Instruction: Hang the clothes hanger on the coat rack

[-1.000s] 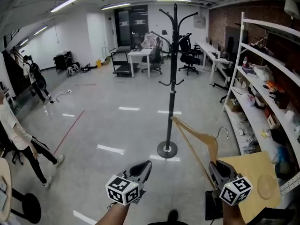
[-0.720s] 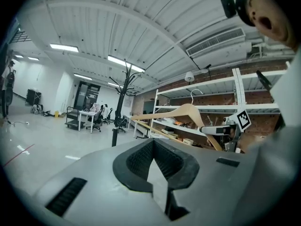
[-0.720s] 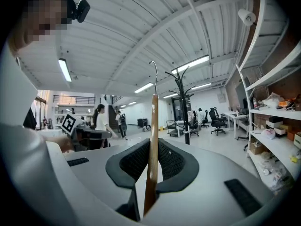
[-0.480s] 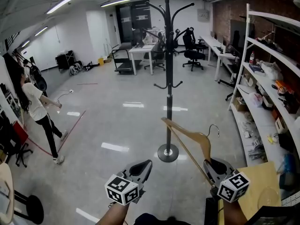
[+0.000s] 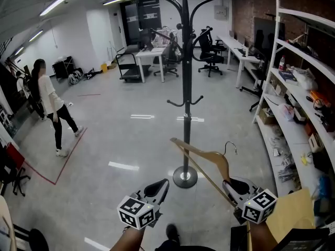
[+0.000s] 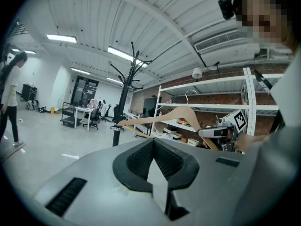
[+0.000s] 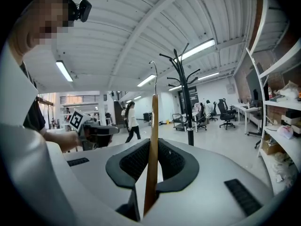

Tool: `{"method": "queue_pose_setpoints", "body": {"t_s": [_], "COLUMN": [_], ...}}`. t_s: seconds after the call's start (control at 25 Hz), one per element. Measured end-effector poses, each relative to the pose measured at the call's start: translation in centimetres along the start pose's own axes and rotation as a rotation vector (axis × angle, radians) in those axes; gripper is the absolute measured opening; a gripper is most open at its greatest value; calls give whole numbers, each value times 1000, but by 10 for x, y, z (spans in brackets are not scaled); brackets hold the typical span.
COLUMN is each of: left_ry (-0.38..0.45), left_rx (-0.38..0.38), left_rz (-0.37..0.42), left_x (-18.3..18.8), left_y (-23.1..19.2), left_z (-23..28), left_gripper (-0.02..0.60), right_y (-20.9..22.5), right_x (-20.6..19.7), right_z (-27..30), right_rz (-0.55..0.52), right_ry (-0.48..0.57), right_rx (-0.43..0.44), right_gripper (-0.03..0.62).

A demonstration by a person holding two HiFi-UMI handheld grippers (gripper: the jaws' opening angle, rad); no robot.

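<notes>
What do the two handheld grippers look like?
The left gripper and right gripper match: smooth grey bodies tapering to a point, lined with ribbed black pads. Each carries a white cube printed with black square markers. No cables show.

head view: steeply down | other two: level | shared: coat rack (image 5: 184,88)

Floor: glossy pale grey floor (image 5: 120,140), marked by a thin red tape line (image 5: 69,153).
Walls: plain white wall (image 5: 68,41) on the left, red brick wall (image 5: 246,14) on the right.
Light: long fluorescent ceiling tubes (image 5: 57,0), lit.
Shelving: tall white metal shelf unit (image 5: 268,61) along the right, cluttered with small goods.
Far end: white desk (image 5: 148,56), black office chairs (image 5: 209,48), black wheeled trolley (image 5: 125,67).
</notes>
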State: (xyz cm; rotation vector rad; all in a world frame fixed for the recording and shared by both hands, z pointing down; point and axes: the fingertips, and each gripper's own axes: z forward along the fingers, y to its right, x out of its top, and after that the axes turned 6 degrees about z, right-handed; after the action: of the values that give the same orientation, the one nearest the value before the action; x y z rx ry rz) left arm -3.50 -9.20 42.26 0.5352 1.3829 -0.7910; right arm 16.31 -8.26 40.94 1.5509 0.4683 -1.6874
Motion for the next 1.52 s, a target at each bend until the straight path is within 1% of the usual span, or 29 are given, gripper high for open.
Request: {"method": "queue_pose_setpoints", "body": {"t_s": [0.16,0.4,0.48,0.6,0.92,1.08,1.24,1.36,1.44,1.52], "left_ry": [7,-6,-17,-28,-38,-47,-45,-54,-72,-98], "left_rx": [-18,-65,-74,-91,-65,-66,-83,-82,-92,-102], "left_rz": [-6,10,6,1,32,80,85,116,142,148], "left_x": [8,11,8,5,6,7,2,-3,-7,-13], "left_y": [-42,-93,-107,-119,-156,-163,-170,-177,-181,-183], "left_z": [23,55,65,78,116,145,183,206,222,234], "left_gripper": [-2,-2,-2,-2,-2,-2,3,5,16,46], "right_y": [14,37,43,52,88,108,129,145,155,163], "right_x": [7,12,13,7,-20,-35,-44,-56,-60,-64], "right_z": [43,99,116,136,187,208,231,243,254,262], "right_rz": [1,7,22,22,26,9,8,1,-4,1], "right_ry": [-23,-37,-42,-85,-177,-224,-263,-317,-345,-362], "right_rx": [5,-4,6,31,145,237,337,403,446,482], "right_gripper": [55,55,55,55,55,55,55,55,55,55]}}
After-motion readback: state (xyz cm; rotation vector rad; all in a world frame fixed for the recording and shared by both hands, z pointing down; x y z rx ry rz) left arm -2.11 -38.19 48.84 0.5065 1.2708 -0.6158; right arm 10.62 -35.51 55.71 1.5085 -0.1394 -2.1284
